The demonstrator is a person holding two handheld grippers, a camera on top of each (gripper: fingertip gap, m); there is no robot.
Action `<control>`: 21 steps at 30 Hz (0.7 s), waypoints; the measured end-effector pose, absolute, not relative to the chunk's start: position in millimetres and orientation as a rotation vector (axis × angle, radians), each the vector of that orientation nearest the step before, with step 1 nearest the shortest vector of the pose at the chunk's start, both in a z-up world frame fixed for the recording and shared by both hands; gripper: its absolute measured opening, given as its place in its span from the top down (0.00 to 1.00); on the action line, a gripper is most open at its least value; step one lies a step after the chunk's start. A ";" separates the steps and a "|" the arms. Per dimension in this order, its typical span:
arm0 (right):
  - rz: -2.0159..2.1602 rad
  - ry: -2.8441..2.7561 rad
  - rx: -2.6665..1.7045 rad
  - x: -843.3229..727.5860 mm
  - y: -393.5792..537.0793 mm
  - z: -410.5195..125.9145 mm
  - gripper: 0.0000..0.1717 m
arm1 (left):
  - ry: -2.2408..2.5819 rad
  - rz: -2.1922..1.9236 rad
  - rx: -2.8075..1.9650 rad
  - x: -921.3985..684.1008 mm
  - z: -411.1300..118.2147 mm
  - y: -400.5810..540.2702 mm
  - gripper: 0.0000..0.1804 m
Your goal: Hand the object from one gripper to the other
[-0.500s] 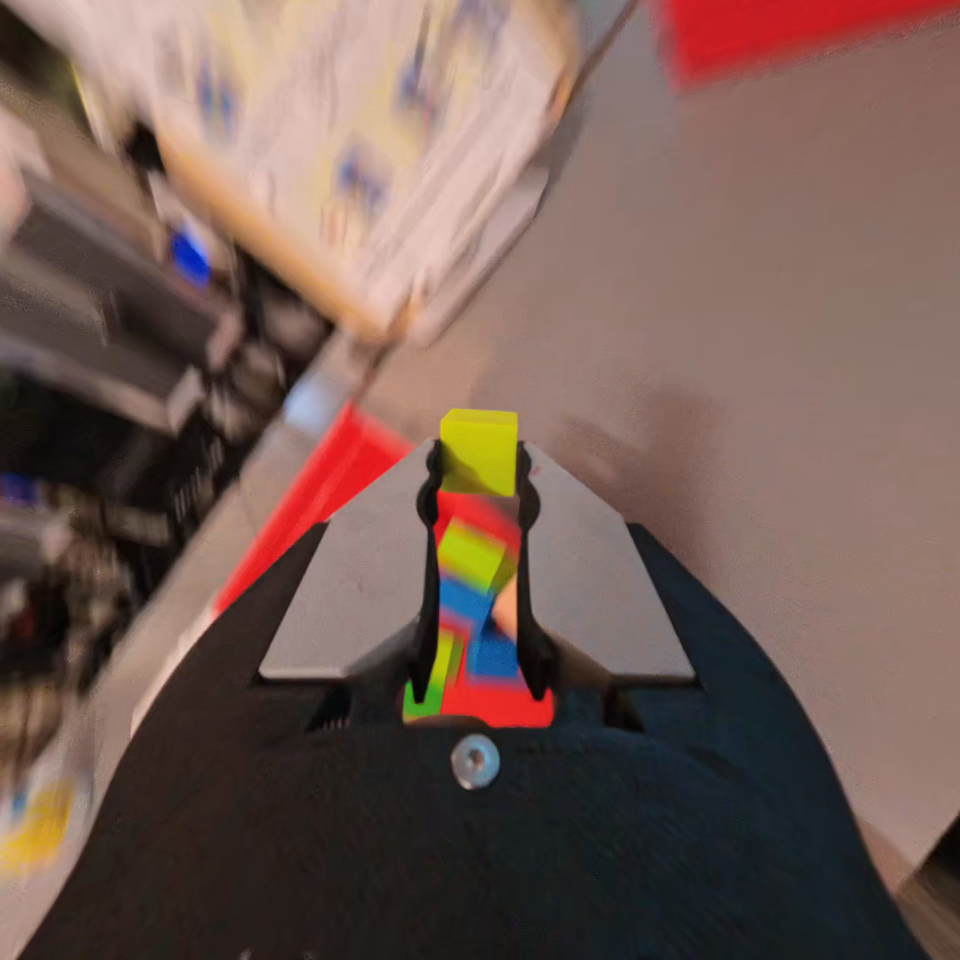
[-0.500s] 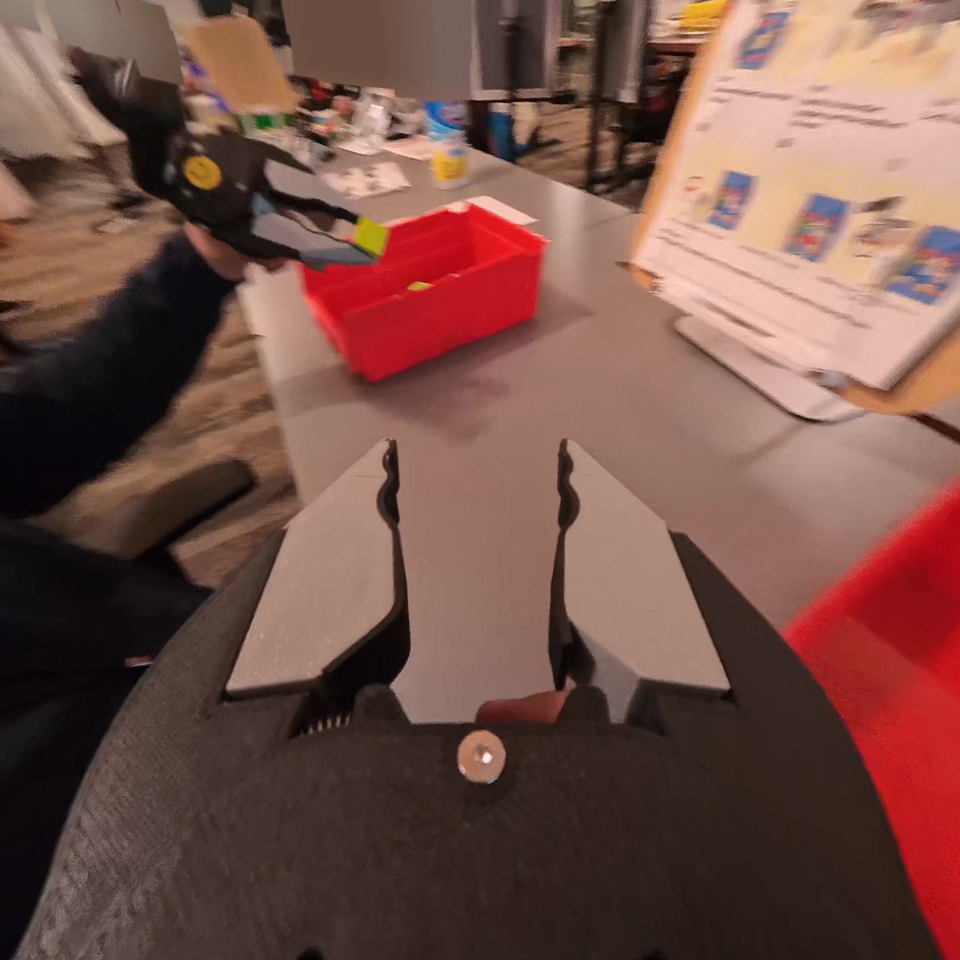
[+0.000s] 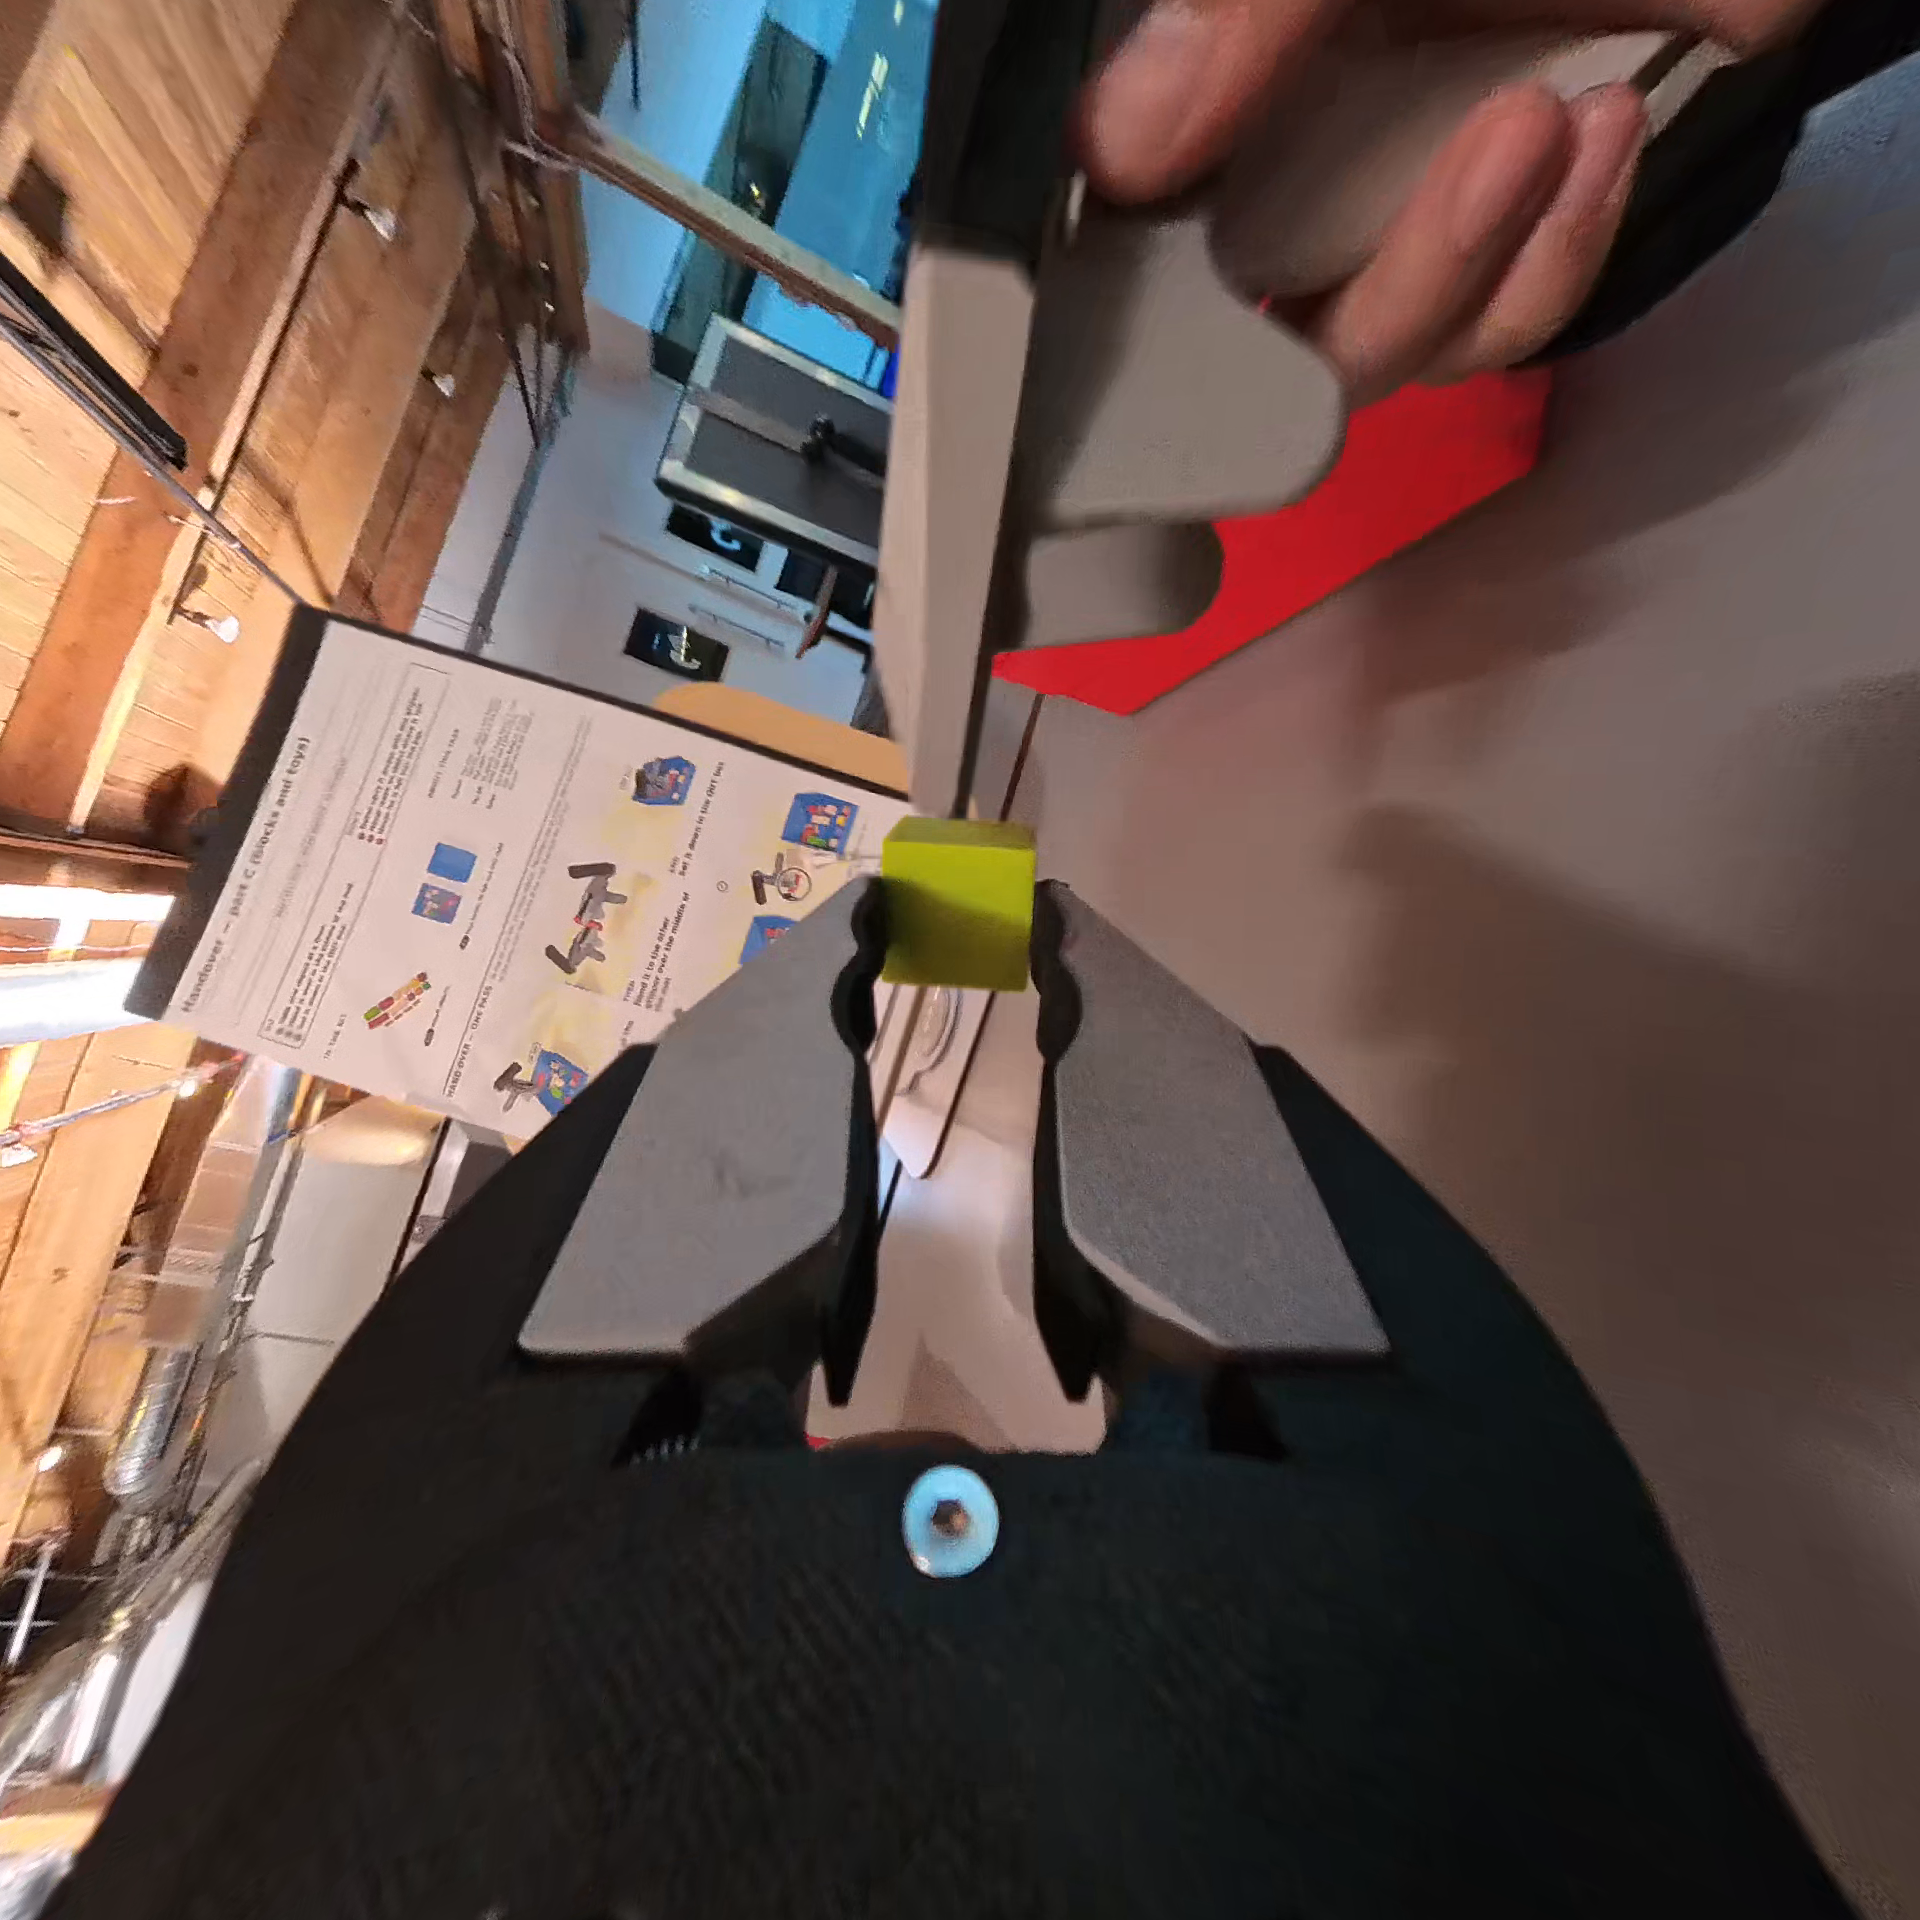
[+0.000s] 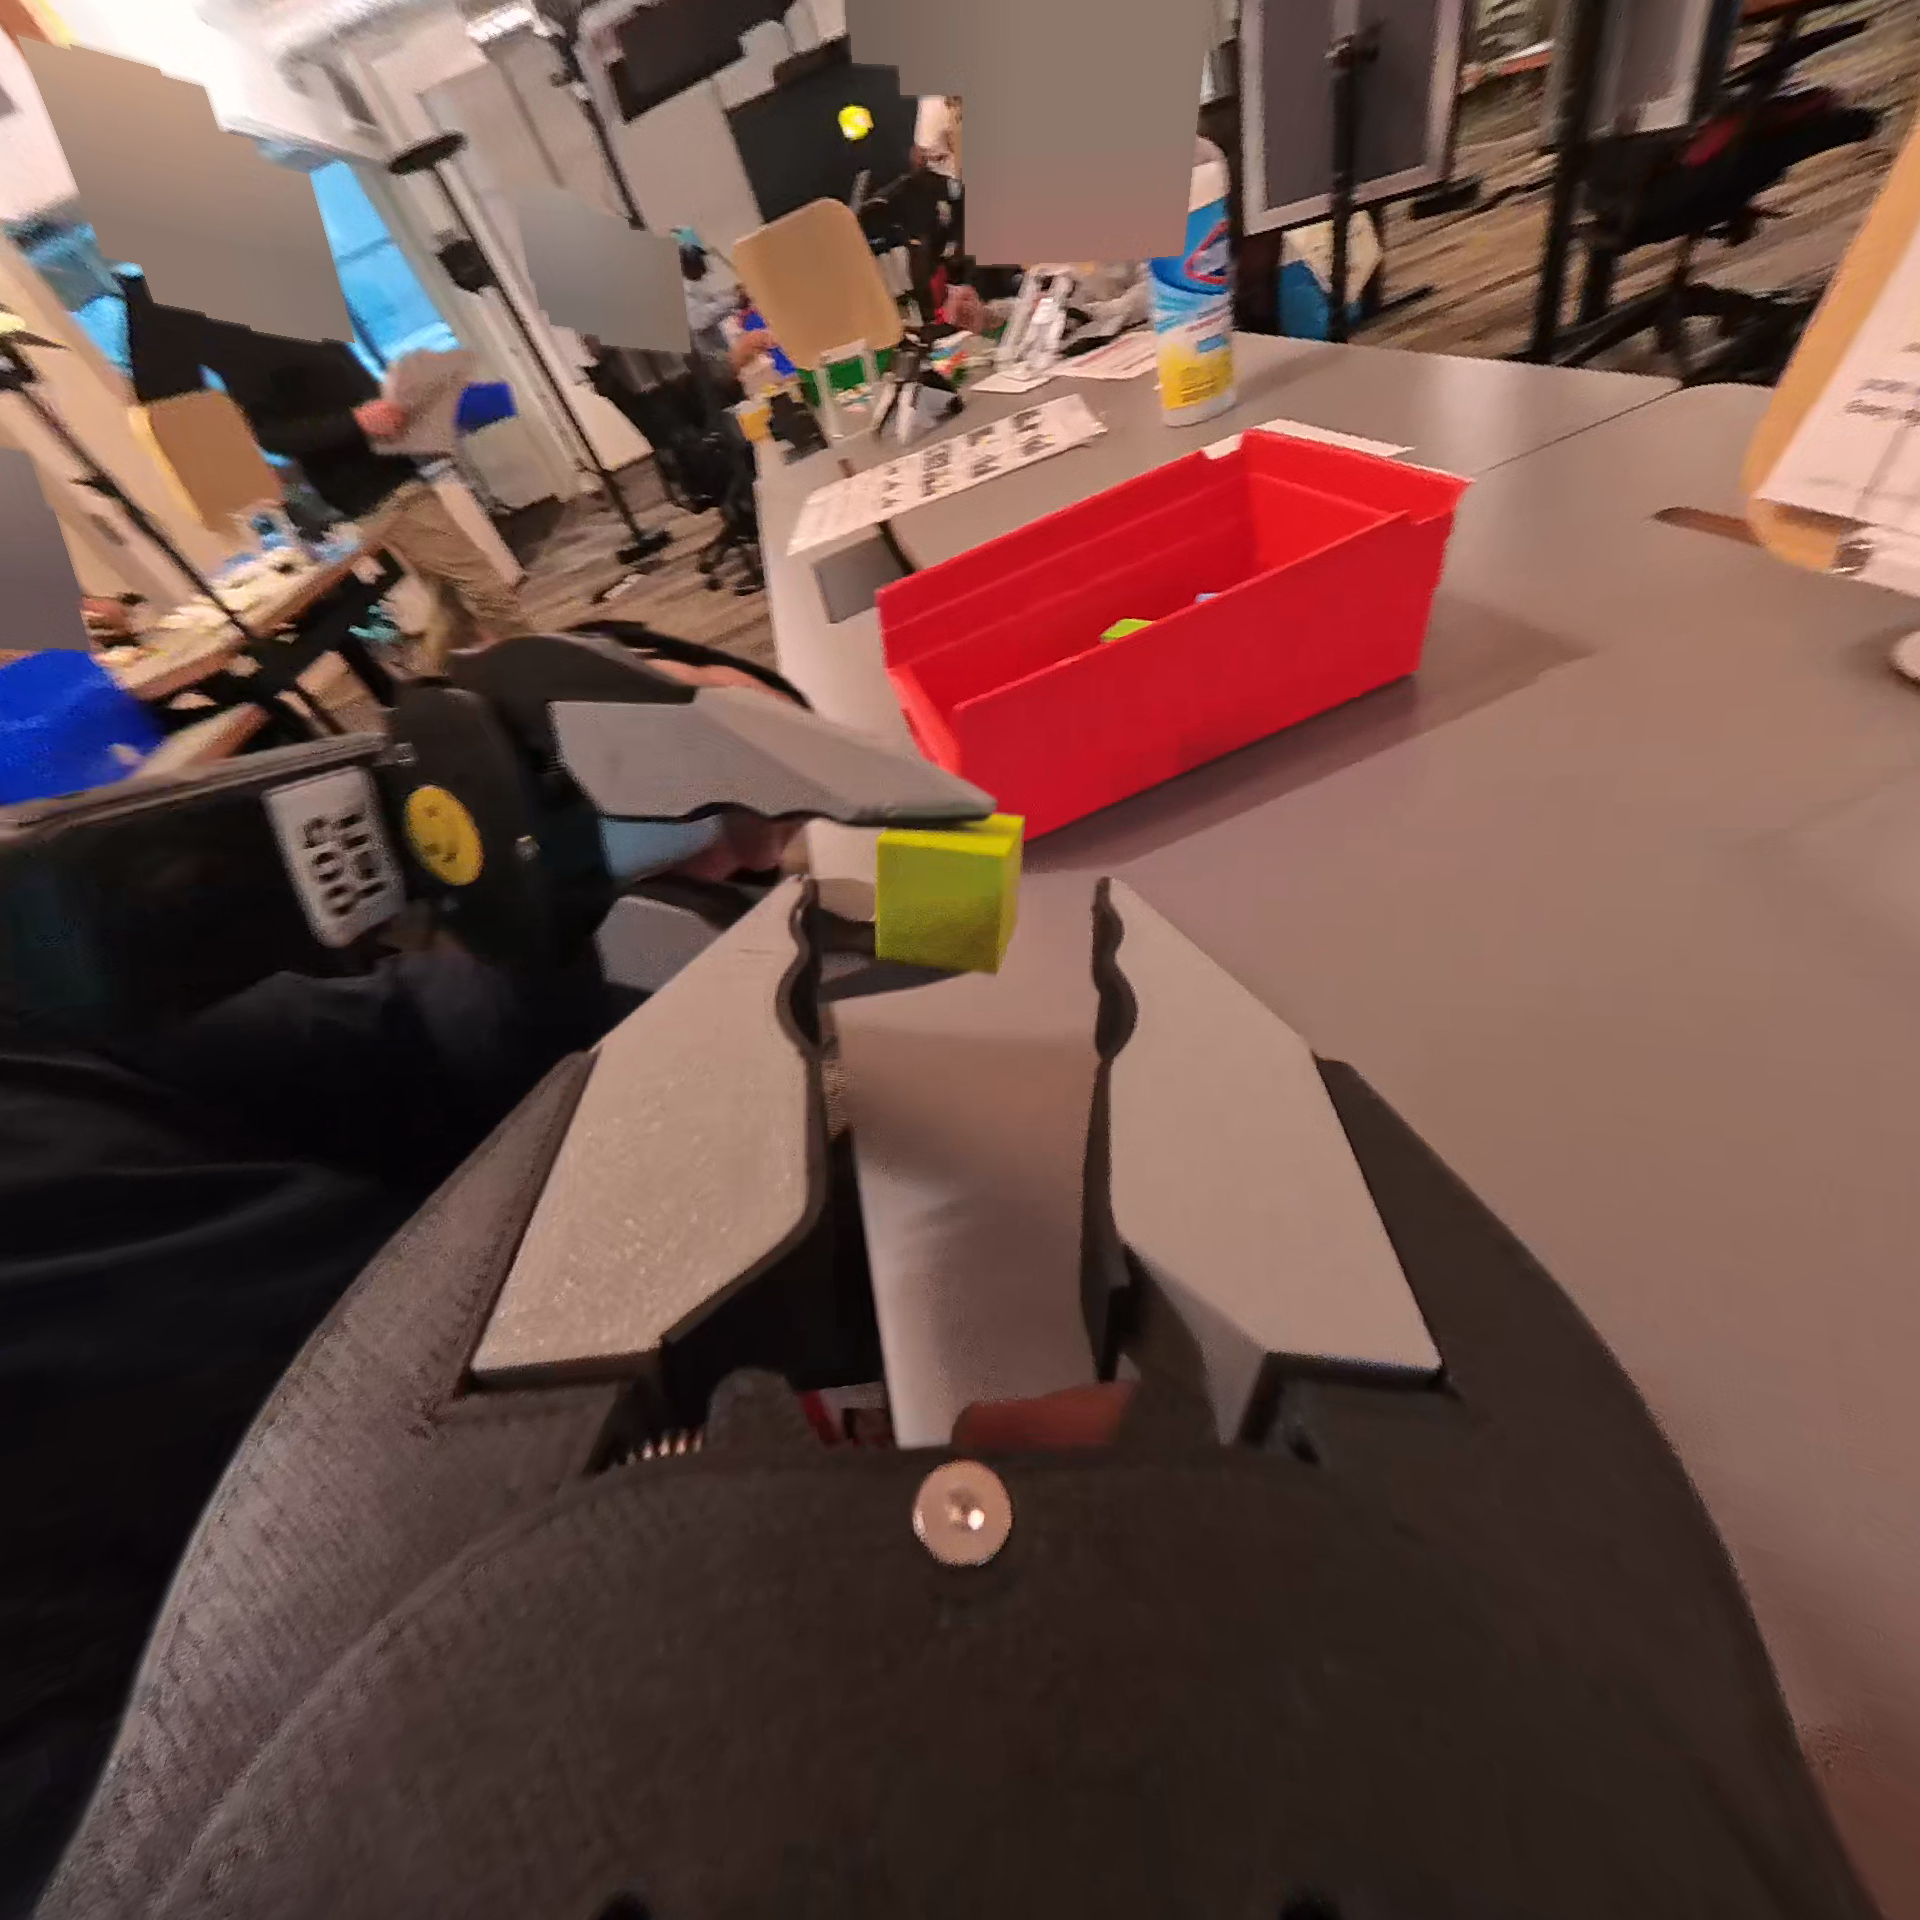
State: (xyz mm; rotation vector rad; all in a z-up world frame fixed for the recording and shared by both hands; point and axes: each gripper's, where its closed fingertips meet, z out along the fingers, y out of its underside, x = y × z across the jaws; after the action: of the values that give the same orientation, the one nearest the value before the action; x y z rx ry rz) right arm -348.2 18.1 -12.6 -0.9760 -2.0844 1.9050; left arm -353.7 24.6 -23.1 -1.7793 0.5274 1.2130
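Left gripper (image 3: 956, 914) closed on a lime-green cube (image 3: 958, 902), both black pads pressed flat against opposite sides, most of the cube sticking out past the fingertips. Held up in the air, above the grey table (image 4: 1558, 935), turned on its side with one finger (image 4: 769, 769) on top of the cube and the other below. Right gripper (image 4: 951, 935) spread wide, wider than the cube, nothing in its grasp. Set just short of the cube (image 4: 945, 899), fingertips level with its lower edge, neither pad touching it. Seen end-on from the left wrist, one right finger (image 3: 951, 540) just beyond the cube's far face. Red bin (image 4: 1174, 634) well behind on the table, a small green piece inside.
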 end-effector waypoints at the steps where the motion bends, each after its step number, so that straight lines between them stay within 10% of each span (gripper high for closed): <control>1: 1.869 -2.081 -0.988 -353.3 18.5 -17.9 0.73 | 0.534 1.227 -1.797 -354.5 -27.0 27.5 0.87; 13: 1.577 -1.990 -1.025 -383.4 42.5 -35.6 0.86 | 0.114 0.892 -1.899 -377.7 -34.9 18.5 0.74; 21: 0.997 -1.395 -1.386 -409.9 298.5 -15.9 0.86 | -0.460 0.591 -1.772 -449.6 -8.9 -75.8 0.74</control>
State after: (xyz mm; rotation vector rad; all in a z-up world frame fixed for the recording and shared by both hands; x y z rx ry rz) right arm -409.9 298.5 -15.9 -1.3863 -1.3952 0.9965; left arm -449.6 -75.8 -8.9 -1.7719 -0.4605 0.5913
